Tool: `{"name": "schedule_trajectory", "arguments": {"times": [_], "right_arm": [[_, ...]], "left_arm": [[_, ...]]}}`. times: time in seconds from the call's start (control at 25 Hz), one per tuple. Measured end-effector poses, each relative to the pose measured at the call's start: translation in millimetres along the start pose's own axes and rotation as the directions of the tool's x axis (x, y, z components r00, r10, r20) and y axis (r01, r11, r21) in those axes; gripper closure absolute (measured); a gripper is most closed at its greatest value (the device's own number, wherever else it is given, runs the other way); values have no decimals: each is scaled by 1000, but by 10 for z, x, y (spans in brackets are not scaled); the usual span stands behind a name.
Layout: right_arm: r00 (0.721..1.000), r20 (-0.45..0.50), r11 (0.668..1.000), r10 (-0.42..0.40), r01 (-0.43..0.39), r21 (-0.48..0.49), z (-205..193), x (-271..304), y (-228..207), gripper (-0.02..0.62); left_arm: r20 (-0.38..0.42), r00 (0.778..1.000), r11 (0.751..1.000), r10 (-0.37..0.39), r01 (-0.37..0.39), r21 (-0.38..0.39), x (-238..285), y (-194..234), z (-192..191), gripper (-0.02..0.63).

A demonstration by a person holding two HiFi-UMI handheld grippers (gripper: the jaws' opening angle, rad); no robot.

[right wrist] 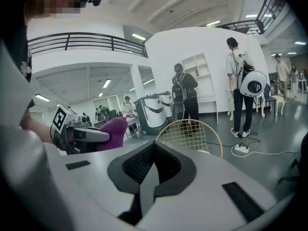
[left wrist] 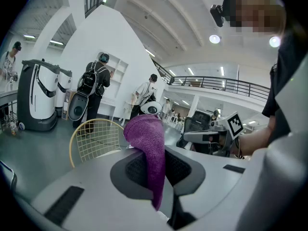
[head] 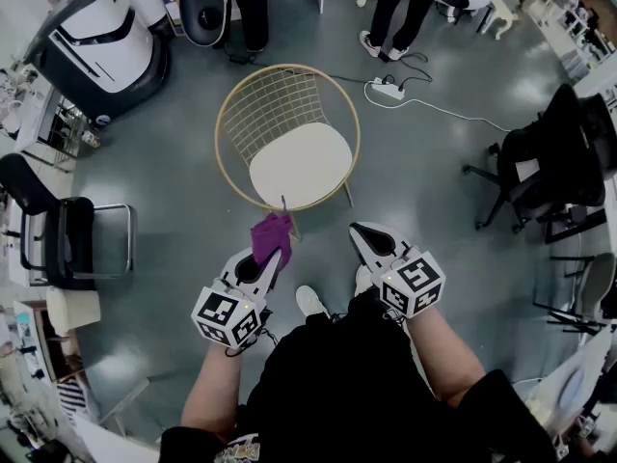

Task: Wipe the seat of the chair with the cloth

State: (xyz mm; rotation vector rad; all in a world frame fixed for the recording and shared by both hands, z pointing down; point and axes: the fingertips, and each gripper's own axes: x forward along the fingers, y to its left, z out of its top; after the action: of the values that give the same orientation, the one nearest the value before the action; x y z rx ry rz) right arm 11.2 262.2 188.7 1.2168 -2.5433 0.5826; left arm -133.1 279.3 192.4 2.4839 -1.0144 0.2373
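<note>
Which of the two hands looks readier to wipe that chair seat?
Left. The left gripper is shut on the purple cloth, near the front of the seat; the right gripper is shut, empty.

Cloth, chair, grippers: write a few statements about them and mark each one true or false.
1. The left gripper is shut on the cloth. True.
2. The right gripper is open. False: its jaws are together, with nothing between them.
3. The chair has a white seat. True.
4. The cloth lies spread on the seat. False: it is clamped in the left gripper's jaws.
</note>
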Motion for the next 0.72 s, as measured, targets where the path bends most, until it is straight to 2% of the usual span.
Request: {"name": "schedule_trajectory", "arguments": {"times": [0.36, 0.72], "right_arm": [[1000, 23, 1000, 5, -6, 20, 57, 23, -16, 583], [1000, 24, 1000, -14, 14, -16, 111, 55, -8, 583]], "left_arm": [[5, 1000, 1000, -4, 4, -2, 18, 20, 33, 546], [11, 1000, 1000, -11, 11, -11, -17, 56, 12, 546]]}}
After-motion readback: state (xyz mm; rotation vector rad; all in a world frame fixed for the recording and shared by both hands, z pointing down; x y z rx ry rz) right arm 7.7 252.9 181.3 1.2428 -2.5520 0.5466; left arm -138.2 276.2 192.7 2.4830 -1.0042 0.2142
